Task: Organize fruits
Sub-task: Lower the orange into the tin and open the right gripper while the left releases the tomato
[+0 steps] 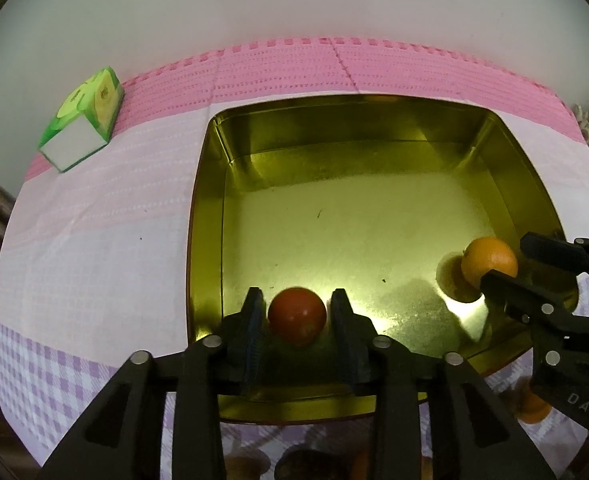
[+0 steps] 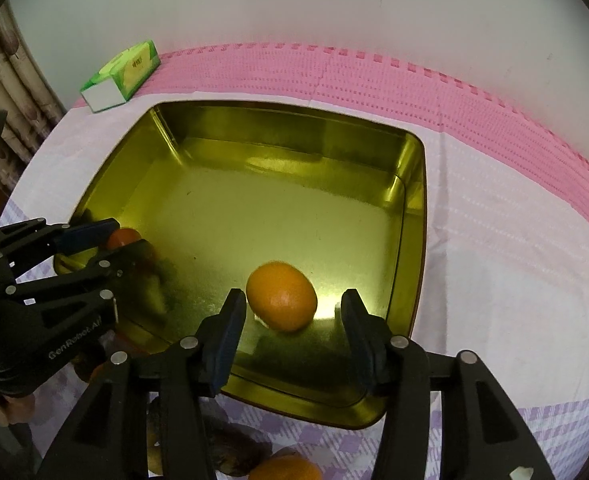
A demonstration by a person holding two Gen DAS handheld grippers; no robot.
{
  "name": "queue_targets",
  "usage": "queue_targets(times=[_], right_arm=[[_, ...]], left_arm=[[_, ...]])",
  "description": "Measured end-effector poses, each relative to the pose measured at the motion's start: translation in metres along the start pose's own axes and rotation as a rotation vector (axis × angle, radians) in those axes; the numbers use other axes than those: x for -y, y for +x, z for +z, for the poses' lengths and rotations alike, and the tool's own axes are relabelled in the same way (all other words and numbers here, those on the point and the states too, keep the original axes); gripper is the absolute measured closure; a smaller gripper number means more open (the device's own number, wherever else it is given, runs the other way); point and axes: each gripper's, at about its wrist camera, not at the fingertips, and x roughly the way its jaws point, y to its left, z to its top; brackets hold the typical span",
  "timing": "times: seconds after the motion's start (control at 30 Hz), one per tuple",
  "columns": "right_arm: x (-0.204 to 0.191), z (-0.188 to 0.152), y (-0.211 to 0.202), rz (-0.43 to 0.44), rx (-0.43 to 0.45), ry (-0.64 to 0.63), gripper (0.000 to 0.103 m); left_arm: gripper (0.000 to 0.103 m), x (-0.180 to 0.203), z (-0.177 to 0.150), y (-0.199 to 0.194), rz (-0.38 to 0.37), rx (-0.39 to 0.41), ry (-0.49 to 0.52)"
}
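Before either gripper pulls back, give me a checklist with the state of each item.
1. Red fruit inside tin: ok.
2. Left gripper clear of red fruit: cannot tell; fingers sit close on both sides.
3. Orange inside tin: ok.
4. Right gripper open and clear of orange: ok, gaps on both sides.
5. Orange at rest: cannot tell.
6. All fruit in the tin: not ok, another orange lies outside.

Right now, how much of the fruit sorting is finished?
Two fruits sit in the gold tin: an orange and a red fruit. Each lies between the spread fingers of an open hand-held gripper, right and left. More fruit still waits outside the tin.
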Motion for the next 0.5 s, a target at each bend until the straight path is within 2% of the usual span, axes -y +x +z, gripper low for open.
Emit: queue_targets(times=[0.23, 0.5], right_arm=[[0.001, -0.001, -0.025, 0.008, 0.059, 0.013, 0.055], [0.015, -0.022, -0.051, 0.004, 0.090, 0.052, 0.054]], left_arm=[[0.056, -0.001, -0.001, -0.018, -0.013, 0.049, -0.010], [0.049, -0.009, -0.009, -0.045, -0.026, 0.101, -0.035]])
